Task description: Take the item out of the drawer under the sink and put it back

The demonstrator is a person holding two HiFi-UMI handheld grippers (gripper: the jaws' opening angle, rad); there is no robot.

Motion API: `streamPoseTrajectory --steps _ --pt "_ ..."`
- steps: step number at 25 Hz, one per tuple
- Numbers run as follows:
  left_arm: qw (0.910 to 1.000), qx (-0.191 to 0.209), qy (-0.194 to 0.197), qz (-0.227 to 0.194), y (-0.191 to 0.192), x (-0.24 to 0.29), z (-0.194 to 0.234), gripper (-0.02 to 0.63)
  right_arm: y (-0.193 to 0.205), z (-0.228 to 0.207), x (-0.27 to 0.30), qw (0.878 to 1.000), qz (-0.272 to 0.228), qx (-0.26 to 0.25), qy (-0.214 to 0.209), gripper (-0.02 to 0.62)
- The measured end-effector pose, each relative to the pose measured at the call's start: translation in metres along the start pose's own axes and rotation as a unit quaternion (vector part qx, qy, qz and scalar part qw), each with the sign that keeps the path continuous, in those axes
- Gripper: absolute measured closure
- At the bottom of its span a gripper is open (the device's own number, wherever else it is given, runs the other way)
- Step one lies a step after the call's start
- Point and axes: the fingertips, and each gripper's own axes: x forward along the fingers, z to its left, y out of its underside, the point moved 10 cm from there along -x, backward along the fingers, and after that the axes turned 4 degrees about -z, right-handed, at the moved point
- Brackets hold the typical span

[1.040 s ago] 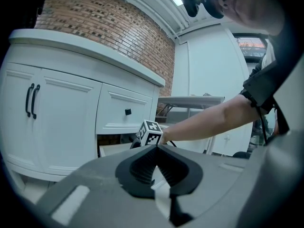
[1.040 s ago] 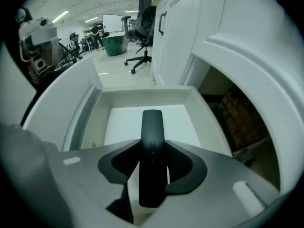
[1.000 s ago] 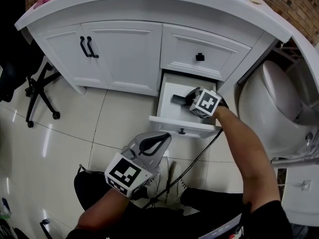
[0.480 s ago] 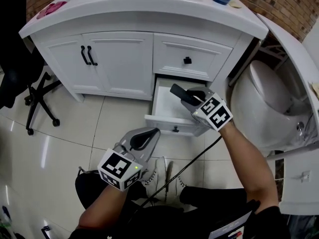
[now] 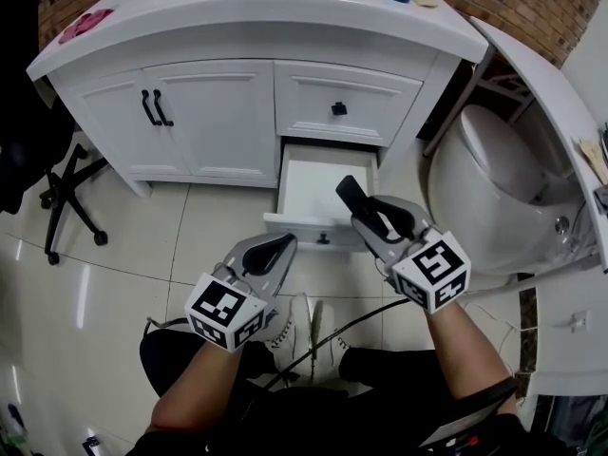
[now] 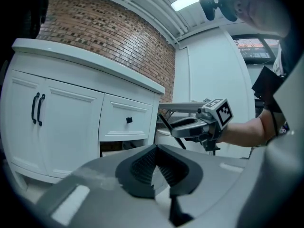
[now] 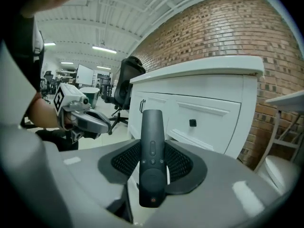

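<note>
Right tongs (image 5: 375, 218) clamp the black remote control (image 7: 152, 160) mid-body, clear above the open drawer (image 5: 318, 228), probably for putting back; left tongs (image 5: 275, 247) pinched together, empty, idle.

Remote (image 7: 152, 151) matt plastic; floor tiles (image 5: 114, 255) glossy; cabinet (image 5: 209, 112) probably painted wood.
</note>
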Motion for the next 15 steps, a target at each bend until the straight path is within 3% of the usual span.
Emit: streamPoseTrajectory --steps 6,15 --pt "0.9999 0.004 0.004 0.008 0.004 0.002 -0.001 0.600 0.019 0.019 -0.034 0.998 -0.015 0.039 0.040 0.428" --pt "0.9998 0.008 0.014 0.007 0.008 0.006 -0.005 0.600 0.035 0.034 -0.039 0.996 -0.008 0.076 0.042 0.428"
